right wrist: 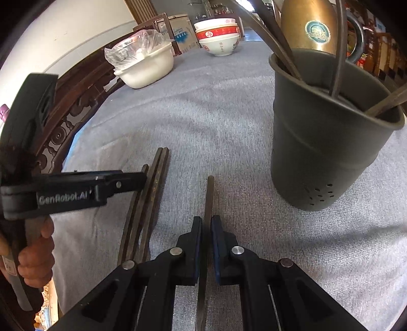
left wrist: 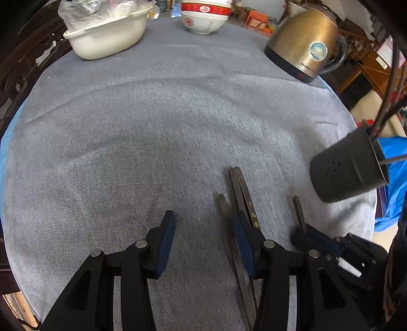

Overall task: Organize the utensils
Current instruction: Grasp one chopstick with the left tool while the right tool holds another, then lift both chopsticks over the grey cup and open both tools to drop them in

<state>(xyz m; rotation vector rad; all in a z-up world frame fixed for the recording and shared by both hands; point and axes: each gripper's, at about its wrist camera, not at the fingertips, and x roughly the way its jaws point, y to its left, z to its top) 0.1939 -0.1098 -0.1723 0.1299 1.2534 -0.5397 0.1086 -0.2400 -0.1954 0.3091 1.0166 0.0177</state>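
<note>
Dark chopsticks lie on the grey tablecloth. My right gripper (right wrist: 206,220) is shut on a single chopstick (right wrist: 210,193), which lies along the cloth. It also shows in the left wrist view (left wrist: 298,211). Three more chopsticks (right wrist: 150,183) lie together to its left, also seen in the left wrist view (left wrist: 241,188). My left gripper (left wrist: 203,216) is open, its right finger (left wrist: 241,229) over these chopsticks. A dark grey holder (right wrist: 323,142) stands at the right with several chopsticks in it; it shows in the left wrist view (left wrist: 346,165).
A brass kettle (left wrist: 305,43) stands at the back right. Stacked red-and-white bowls (left wrist: 206,17) sit at the far edge. A white basin (left wrist: 106,35) with a plastic bag stands at the back left. A carved wooden chair back (right wrist: 66,127) runs along the left table edge.
</note>
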